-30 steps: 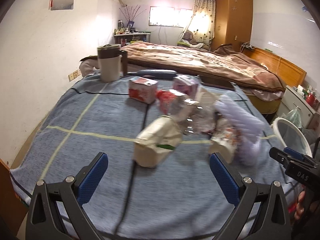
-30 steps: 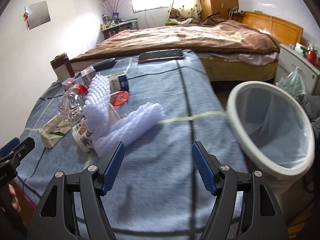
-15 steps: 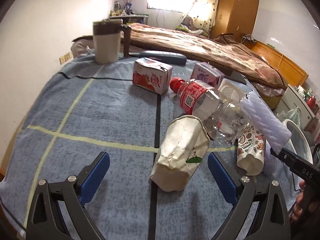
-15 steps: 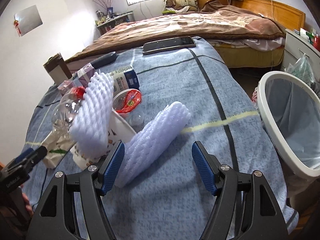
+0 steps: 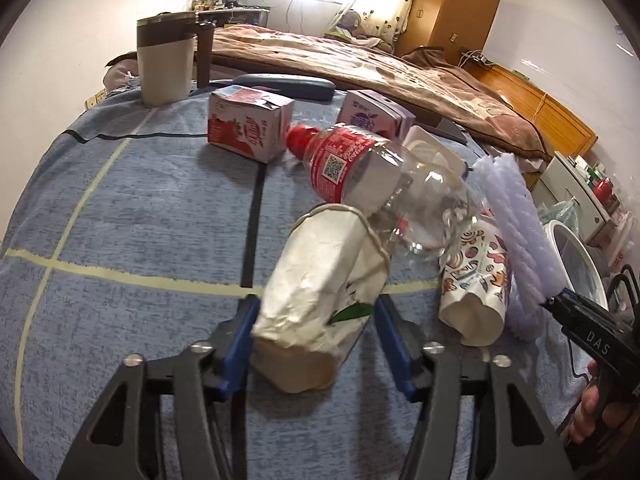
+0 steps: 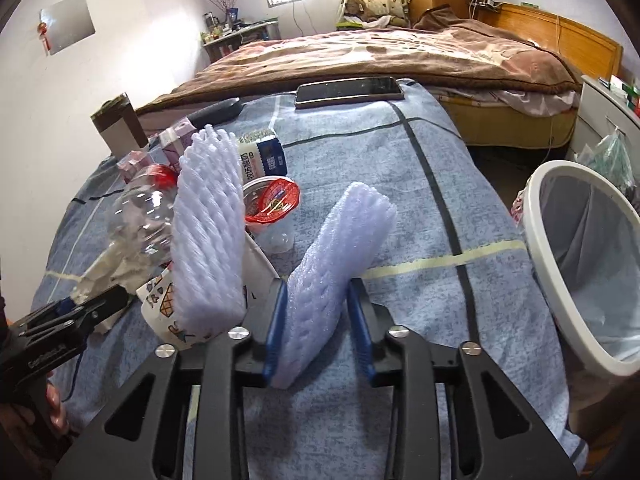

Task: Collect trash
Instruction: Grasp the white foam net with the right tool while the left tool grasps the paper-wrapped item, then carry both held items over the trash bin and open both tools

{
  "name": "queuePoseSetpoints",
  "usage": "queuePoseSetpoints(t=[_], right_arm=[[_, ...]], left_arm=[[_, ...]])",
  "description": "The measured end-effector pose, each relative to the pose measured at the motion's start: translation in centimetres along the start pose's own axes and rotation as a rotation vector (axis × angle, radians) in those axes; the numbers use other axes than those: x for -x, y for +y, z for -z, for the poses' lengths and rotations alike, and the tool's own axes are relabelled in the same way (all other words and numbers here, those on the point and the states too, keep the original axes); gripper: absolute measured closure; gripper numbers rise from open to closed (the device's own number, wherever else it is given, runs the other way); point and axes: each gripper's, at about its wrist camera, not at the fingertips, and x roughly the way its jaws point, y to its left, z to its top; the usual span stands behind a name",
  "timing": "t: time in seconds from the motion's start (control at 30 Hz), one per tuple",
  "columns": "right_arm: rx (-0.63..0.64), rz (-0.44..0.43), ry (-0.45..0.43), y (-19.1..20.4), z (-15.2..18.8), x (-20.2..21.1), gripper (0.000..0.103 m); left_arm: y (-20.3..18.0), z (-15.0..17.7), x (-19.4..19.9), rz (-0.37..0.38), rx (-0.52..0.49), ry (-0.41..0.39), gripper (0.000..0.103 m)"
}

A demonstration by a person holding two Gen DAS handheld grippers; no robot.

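Note:
Trash lies on a blue cloth-covered table. My left gripper is closed around a crumpled white paper cup that lies on the cloth. A clear plastic bottle with a red cap leans on it. My right gripper is closed around a lavender foam net sleeve. A second foam sleeve stands beside it, over a patterned paper cup. A white trash bin with a liner stands at the table's right edge.
A red milk carton, a purple carton, a yogurt carton and a red-lidded plastic cup lie further back. A tall mug and a phone sit at the far edge. A bed lies beyond.
Both grippers moved forward and closed: the left around the crumpled white cup, the right around the lying foam sleeve. Both were open and apart from them before.

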Motion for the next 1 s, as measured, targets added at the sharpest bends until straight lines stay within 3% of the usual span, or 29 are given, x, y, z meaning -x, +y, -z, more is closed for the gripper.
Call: queuePoseSetpoints(t=[0.03, 0.23, 0.63, 1.0], right_arm=[[-0.003, 0.003, -0.005, -0.3, -0.1, 0.1, 0.077], [-0.021, 0.008, -0.016, -1.7, -0.2, 0.5, 0.080], [0.009, -0.016, -0.056, -2.5, -0.2, 2.3, 0.082], [0.035, -0.026, -0.128, -3.6, -0.6, 5.0, 0.082]], left_arm=[[-0.1, 0.0, 0.1, -0.003, -0.001, 0.000, 0.058], [-0.7, 0.7, 0.7, -0.003, 0.037, -0.015, 0.063], [-1.9, 1.3, 4.5, -0.022, 0.067, -0.114, 0.065], [-6.2, 0.1, 7.2, 0.019, 0.004, -0.197, 0.065]])
